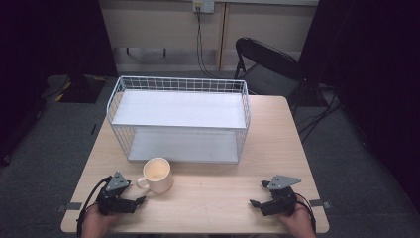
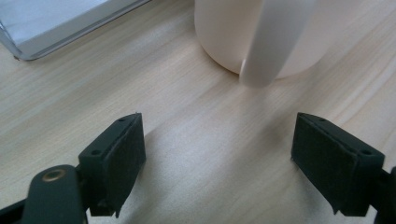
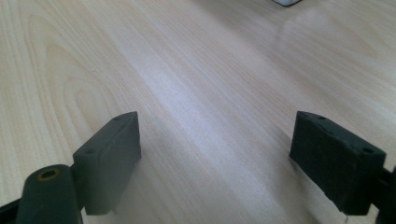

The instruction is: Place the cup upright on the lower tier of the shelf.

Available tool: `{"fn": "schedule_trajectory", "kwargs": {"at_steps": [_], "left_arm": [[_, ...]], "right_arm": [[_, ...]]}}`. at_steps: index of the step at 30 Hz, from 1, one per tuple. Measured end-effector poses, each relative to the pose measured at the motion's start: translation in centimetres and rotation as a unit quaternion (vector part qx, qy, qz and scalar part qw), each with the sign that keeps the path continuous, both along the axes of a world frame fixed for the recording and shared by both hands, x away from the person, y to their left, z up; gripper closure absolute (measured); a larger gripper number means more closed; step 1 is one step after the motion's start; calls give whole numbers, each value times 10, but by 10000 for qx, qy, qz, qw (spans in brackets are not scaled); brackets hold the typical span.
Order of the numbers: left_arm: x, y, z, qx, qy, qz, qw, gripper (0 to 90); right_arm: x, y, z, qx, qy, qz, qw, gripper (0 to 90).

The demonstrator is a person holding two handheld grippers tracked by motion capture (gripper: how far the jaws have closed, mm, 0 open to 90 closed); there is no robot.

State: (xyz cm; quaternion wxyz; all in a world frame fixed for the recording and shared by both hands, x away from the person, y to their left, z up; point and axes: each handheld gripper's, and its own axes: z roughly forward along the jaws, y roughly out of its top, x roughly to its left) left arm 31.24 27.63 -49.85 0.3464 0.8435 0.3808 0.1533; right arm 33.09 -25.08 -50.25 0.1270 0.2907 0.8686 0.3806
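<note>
High view: wooden table [image 1: 218,198], grey carpet [image 1: 59,144].

The cream ceramic mug [image 1: 157,175] stands close before the left tool [image 1: 137,192], while bare wooden desk [image 1: 218,193] lies before the right tool [image 1: 258,194].

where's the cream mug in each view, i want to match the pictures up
High view: the cream mug stands at lower left of centre on the table, in front of the wire rack, handle toward the left gripper.
Left gripper view: at top centre right, its handle facing the camera, ahead of the open jaws.
Right gripper view: the mug is not in it.
Shared landmark: the light wood table.
</note>
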Motion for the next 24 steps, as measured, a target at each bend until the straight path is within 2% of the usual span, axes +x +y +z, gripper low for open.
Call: {"fn": "schedule_trajectory", "kwargs": {"at_steps": [2, 4, 5, 12, 15, 24], "left_arm": [[0, -1, 1, 32, -25, -53, 10000, 199], [-1, -3, 3, -28, -9, -98, 9999, 203], [-2, -5, 6, -20, -63, -161, 9998, 204], [-3, -8, 12, -100, -158, -235, 9995, 222], [-4, -7, 14, -162, -191, -137, 9996, 232], [-3, -3, 18, -389, -238, -101, 9989, 250]], "right_arm": [[0, 0, 0, 1, 0, 1, 10000, 154], [0, 0, 0, 1, -1, 0, 10000, 154], [0, 0, 0, 0, -1, 1, 10000, 154], [0, 0, 0, -1, -1, 1, 10000, 154], [0, 0, 0, 1, -1, 0, 10000, 154], [0, 0, 0, 1, -1, -1, 10000, 154]]}}
